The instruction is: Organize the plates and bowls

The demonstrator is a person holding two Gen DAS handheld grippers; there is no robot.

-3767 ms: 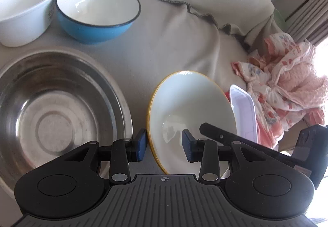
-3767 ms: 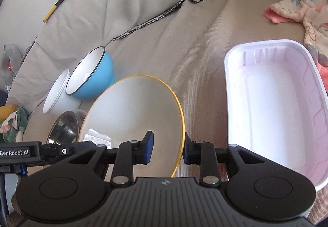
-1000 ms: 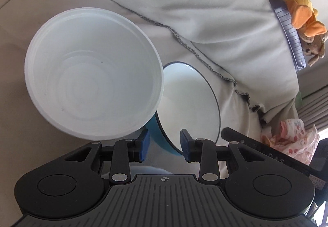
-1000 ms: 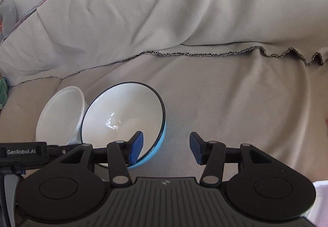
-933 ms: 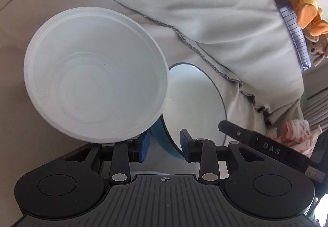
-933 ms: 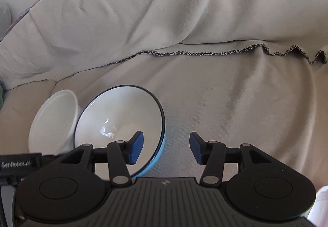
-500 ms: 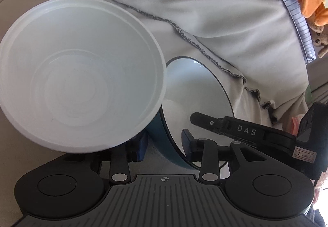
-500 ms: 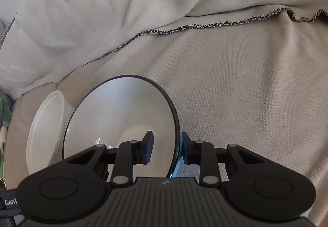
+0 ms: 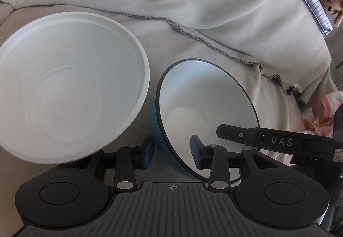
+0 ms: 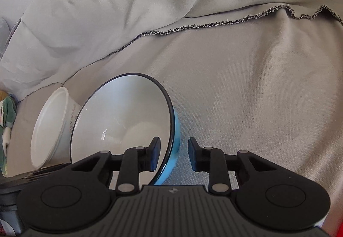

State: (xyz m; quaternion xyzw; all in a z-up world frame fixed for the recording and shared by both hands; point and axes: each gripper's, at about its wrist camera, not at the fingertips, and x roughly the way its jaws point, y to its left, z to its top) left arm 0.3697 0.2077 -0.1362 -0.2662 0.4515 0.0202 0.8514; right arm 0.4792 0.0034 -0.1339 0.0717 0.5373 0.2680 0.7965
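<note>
right gripper clamped on the blue bowl, jaws just closed: one pad inside the rim, one outside on the blue wall, bowl tipped up on its side over the grey cloth. left gripper has just been opening and stands parted astride the opposite rim of the same bowl (pads look clear of it). white bowl sits just beside the blue one, also tilted.
</note>
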